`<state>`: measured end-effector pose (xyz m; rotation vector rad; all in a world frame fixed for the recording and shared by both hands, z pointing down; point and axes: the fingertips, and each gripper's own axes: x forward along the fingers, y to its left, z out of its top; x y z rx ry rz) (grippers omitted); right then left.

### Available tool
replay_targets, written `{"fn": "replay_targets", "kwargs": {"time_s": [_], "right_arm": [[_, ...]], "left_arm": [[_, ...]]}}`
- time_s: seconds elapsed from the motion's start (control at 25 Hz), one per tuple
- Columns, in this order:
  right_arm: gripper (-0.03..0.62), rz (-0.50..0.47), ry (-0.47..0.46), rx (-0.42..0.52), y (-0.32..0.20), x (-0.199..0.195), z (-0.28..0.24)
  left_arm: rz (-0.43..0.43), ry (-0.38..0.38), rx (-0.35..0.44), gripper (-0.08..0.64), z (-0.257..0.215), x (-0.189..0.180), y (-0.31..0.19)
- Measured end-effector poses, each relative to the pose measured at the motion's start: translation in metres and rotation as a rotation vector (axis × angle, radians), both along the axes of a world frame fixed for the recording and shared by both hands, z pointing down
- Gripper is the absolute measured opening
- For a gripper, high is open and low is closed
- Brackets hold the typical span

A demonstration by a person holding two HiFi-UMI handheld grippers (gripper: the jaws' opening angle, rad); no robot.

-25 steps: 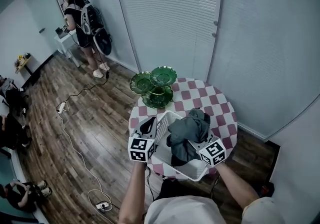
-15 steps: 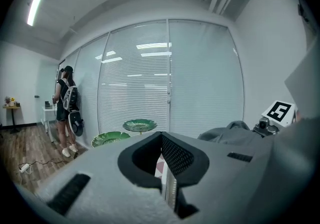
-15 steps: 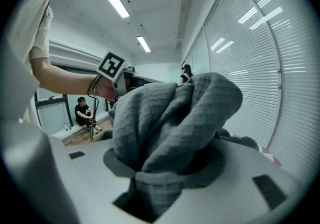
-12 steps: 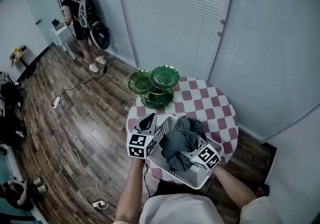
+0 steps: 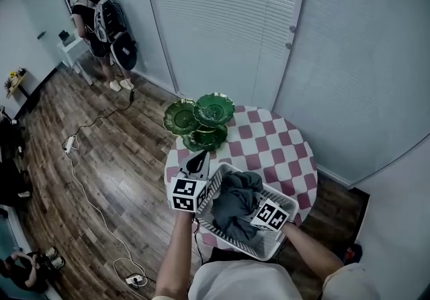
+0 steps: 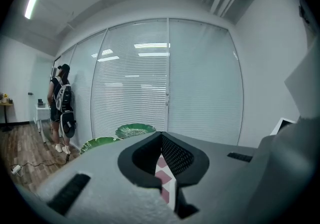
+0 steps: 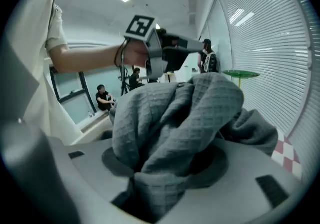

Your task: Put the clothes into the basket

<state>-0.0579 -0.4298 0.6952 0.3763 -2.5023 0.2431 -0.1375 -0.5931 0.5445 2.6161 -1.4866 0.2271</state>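
Gripping the grey garment [image 5: 235,206] with its jaws closed on the bunched fabric, the right hand-held gripper [image 5: 261,208] holds it inside the white basket [image 5: 269,246] at the near edge of the checkered bench [image 5: 269,151]. We see the left hand-held gripper [image 5: 199,166] clamped on the basket's left rim. Green dishes [image 5: 213,109] stand at the bench's far left edge.

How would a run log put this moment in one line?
right hand-held gripper: shut on cloth | cloth: in basket | left hand-held gripper: shut, empty, beside basket
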Motion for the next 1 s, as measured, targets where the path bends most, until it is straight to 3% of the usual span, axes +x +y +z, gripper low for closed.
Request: {"fn": "replay_targets", "kwargs": {"time_s": [0.04, 0.12, 0.16, 0.2, 0.68, 0.92, 1.0], "right_arm": [[0.223, -0.002, 0.072, 0.011, -0.004, 0.005, 0.01], [0.323, -0.011, 0.212, 0.02, -0.009, 0.014, 0.022], [0.379, -0.012, 0.251, 0.014, -0.01, 0.019, 0.025], [0.385, -0.005, 0.262, 0.012, -0.013, 0.022, 0.024], [0.383, 0.101, 0.119, 0.119, -0.034, 0.015, -0.023], [0.383, 0.271, -0.073, 0.238, -0.064, 0.019, -0.081], [0.382, 0.368, -0.185, 0.274, -0.08, 0.026, -0.11]], "left_arm": [[0.004, -0.001, 0.0, 0.012, 0.0, 0.001, -0.002], [0.01, -0.003, -0.001, 0.012, 0.001, 0.004, -0.005], [0.013, -0.003, -0.002, 0.012, 0.002, 0.006, -0.006], [0.015, -0.003, -0.002, 0.012, 0.002, 0.008, -0.006], [0.024, -0.007, 0.008, 0.012, -0.003, 0.018, 0.011], [0.028, -0.011, 0.01, 0.012, -0.005, 0.022, 0.023], [0.029, -0.011, 0.01, 0.012, -0.006, 0.024, 0.027]]}}
